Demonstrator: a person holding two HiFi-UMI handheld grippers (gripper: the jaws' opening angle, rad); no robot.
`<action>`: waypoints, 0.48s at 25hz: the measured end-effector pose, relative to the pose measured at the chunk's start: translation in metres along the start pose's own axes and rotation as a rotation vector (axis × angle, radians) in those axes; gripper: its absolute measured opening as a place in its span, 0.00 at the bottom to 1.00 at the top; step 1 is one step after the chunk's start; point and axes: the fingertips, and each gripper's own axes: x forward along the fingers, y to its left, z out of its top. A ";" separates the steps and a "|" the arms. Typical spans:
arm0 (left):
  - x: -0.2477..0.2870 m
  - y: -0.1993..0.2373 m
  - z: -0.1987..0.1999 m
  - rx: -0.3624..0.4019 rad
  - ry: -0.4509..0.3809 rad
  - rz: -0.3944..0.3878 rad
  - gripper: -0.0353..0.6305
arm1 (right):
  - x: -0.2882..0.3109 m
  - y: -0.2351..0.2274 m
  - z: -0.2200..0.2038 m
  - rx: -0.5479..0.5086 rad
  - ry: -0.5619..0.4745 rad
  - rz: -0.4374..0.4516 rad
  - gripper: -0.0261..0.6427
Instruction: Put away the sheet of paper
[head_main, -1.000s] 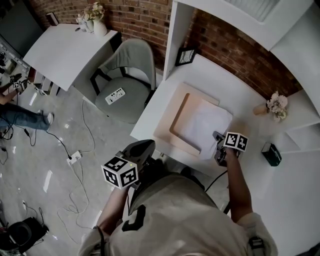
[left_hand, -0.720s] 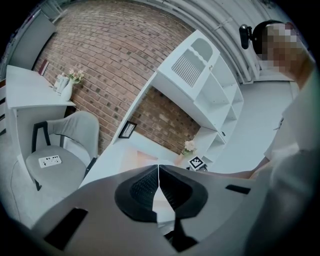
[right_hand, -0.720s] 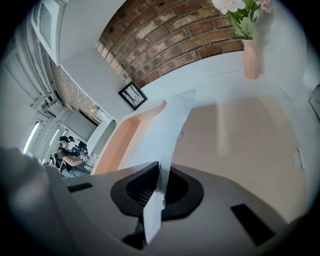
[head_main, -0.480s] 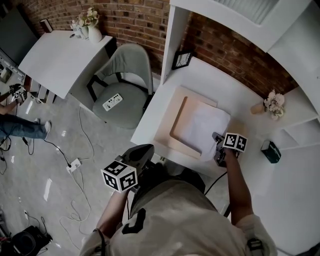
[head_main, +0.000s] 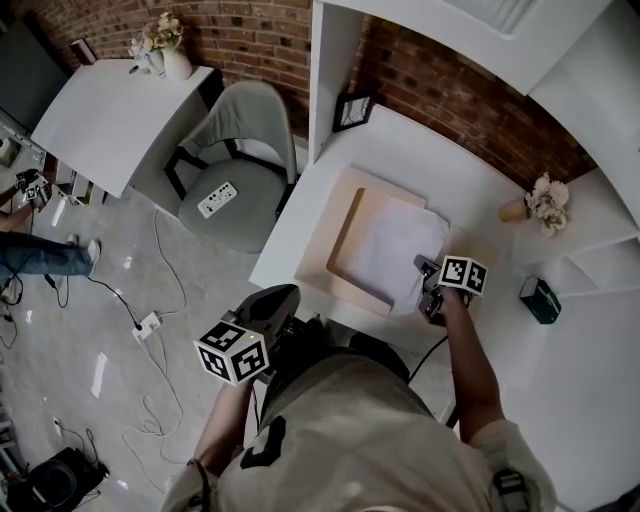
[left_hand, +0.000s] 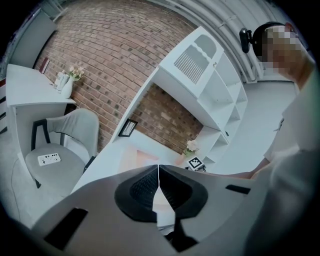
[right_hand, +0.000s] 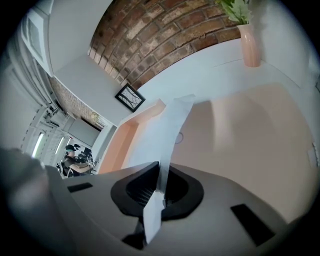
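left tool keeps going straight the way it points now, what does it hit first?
The left tool likely meets the white desk at its front edge first, then the peach tray; depth unclear.

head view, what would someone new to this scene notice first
The white sheet of paper stands out, lying in a pale peach square tray on the white desk, with its near edge pinched by the right gripper. The right gripper view shows the sheet clamped between the fingers. The left gripper is shut and empty, held short of the desk.
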 end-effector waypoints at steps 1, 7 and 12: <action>0.002 -0.001 0.000 -0.004 0.002 0.005 0.08 | 0.002 0.000 0.000 0.008 0.006 0.010 0.08; 0.010 -0.004 0.001 -0.009 0.009 0.029 0.08 | 0.010 0.004 0.004 0.052 0.020 0.064 0.08; 0.008 -0.003 -0.001 -0.015 0.009 0.037 0.08 | 0.015 0.014 0.000 0.051 0.038 0.093 0.08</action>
